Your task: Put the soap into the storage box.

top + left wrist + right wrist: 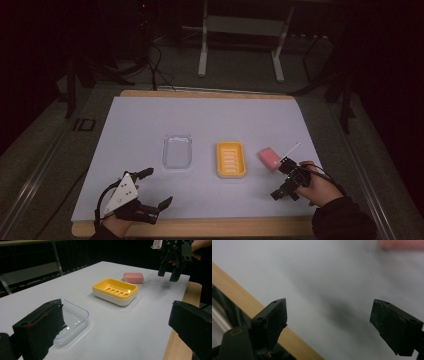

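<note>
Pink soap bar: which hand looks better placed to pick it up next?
Probably the right. The right gripper hovers just beside the pink soap bar, jaws open and empty. The left gripper sits at the table's near left, with the clear dish and yellow soap tray between.

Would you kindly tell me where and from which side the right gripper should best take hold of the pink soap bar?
Probably from above, across its two long sides at mid-length. The pink soap bar lies flat on the table, apart from the yellow soap dish, with rounded ends and nothing crowding its sides. The right gripper is open nearby.
</note>
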A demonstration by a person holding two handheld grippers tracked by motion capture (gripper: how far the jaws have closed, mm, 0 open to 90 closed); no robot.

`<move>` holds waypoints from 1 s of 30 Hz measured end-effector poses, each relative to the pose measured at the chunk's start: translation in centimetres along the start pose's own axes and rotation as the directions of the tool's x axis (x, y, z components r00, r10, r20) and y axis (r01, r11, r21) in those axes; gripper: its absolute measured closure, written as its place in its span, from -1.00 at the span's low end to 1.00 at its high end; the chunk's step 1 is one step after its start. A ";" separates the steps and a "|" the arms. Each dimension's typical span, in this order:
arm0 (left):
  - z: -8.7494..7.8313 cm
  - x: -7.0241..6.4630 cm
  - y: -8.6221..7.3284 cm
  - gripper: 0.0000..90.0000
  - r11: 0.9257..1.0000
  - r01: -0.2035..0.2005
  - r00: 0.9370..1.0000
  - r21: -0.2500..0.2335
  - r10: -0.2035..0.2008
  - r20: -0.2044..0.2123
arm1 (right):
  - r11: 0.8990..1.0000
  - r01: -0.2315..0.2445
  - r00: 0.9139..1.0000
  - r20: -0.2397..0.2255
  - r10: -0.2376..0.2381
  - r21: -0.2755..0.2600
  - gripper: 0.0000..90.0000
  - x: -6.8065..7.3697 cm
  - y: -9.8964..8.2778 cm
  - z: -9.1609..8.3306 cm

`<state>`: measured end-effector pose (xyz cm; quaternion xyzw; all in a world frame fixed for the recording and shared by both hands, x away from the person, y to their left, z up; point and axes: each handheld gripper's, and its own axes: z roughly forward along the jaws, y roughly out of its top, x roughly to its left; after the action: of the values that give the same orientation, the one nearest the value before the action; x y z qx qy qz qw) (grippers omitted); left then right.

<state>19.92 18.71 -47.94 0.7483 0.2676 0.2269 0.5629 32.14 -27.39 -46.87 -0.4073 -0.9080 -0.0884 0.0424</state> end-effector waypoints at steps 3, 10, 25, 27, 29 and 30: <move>0.0 0.0 0.0 -0.99 1.000 -0.001 1.000 0.000 0.001 0.000 | 0.999 -0.007 1.000 -0.007 0.007 0.034 -0.73 -0.1 0.0 0.0; 0.0 -0.1 0.0 -0.99 1.000 -0.003 1.000 0.003 0.003 0.001 | 0.988 -0.024 0.999 0.045 0.017 0.152 -0.76 -0.5 -0.1 0.3; 0.0 -0.1 0.0 -0.99 1.000 -0.001 1.000 0.000 0.001 0.003 | 0.967 -0.043 0.993 0.120 0.013 0.252 -0.76 -1.9 0.1 -0.2; 0.0 0.0 0.0 -0.99 1.000 0.002 1.000 -0.001 -0.002 0.003 | 0.965 -0.058 0.992 0.120 0.027 0.255 -0.76 -2.4 0.2 -0.6; 0.0 0.0 0.0 -0.99 1.000 0.002 1.000 0.000 -0.002 0.005 | 0.965 -0.068 0.992 0.122 0.038 0.254 -0.76 -2.8 0.3 -0.9; 0.0 0.0 0.0 -0.99 1.000 0.002 1.000 -0.001 -0.002 0.005 | 0.964 -0.076 0.991 0.128 0.044 0.255 -0.76 -3.2 0.5 -1.2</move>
<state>19.90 18.67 -47.94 0.7484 0.2669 0.2245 0.5642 34.65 -29.67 -46.15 -0.4301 -0.9000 0.0572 0.0425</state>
